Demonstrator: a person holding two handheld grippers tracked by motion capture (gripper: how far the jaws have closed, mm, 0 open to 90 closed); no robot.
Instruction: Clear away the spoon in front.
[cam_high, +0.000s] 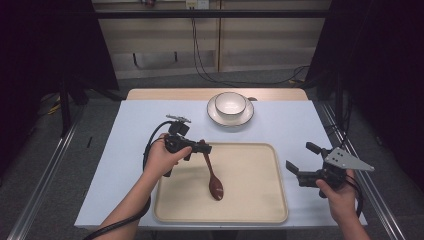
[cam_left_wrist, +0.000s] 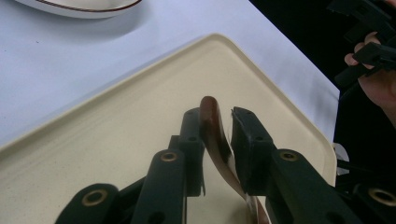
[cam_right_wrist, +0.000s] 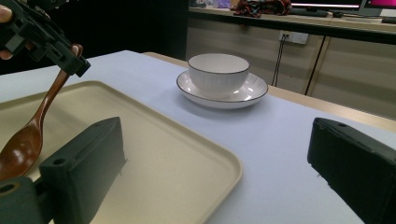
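High view first: the left claw is seen around the wooden spoon's handle tip, bowl end down on the tray, then left claw view, where a gap shows beside the handle, so it's barely gripped, and right claw view has the right claw gaping, nothing held.

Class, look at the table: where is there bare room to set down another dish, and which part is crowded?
Free: the tray floor right of the spoon, and the blue table left of the plate with its bowl. Crowded: the tray's near-left part, where the left gripper has the spoon handle between its jaws.
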